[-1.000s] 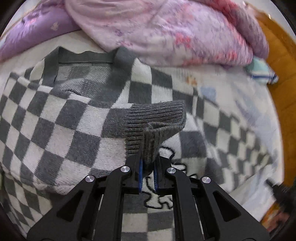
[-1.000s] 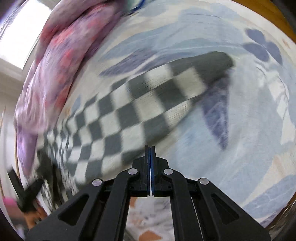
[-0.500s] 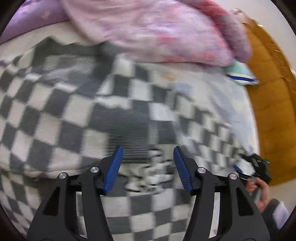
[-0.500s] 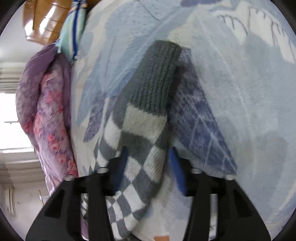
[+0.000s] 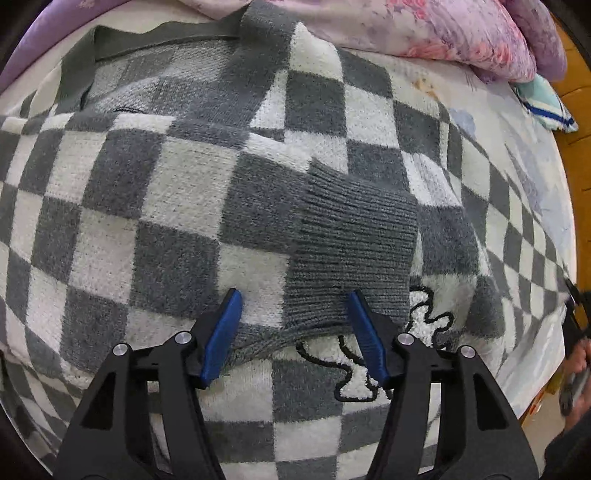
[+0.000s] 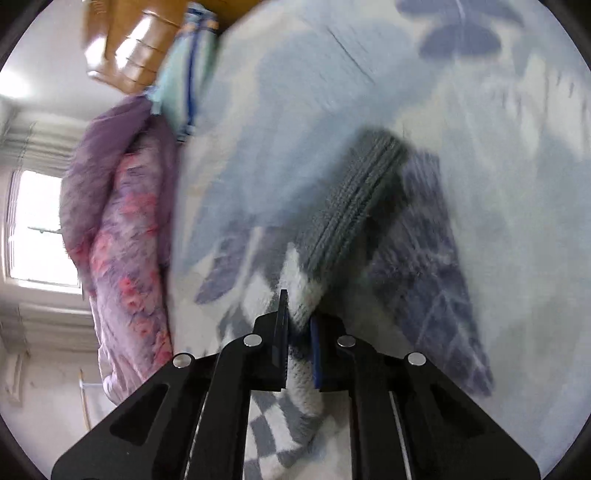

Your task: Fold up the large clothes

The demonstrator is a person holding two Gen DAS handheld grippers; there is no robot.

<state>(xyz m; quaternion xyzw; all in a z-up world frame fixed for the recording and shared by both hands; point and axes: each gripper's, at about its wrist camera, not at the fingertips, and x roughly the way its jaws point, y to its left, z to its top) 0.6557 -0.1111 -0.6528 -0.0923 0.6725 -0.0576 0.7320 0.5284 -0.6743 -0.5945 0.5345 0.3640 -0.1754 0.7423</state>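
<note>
A grey-and-white checkered sweater [image 5: 155,192] lies spread on the bed. One sleeve is folded across its front, ending in a ribbed grey cuff [image 5: 354,236]. My left gripper [image 5: 293,328] is open and empty, its blue pads either side of the cuff's lower edge. My right gripper [image 6: 298,325] is shut on the other sleeve [image 6: 303,306], just behind its ribbed grey cuff [image 6: 354,206], and holds it lifted off the bedsheet.
A pink and purple floral quilt [image 5: 424,33] is bunched along the far side of the bed and also shows in the right wrist view [image 6: 122,236]. A teal folded cloth [image 5: 543,103] lies by the wooden headboard [image 6: 125,44]. The blue-patterned bedsheet [image 6: 461,129] lies under everything.
My left gripper has let go of the folded sleeve's cuff and opened; the cuff now lies flat on the sweater. My right gripper opened around the other sleeve and has closed on it.
</note>
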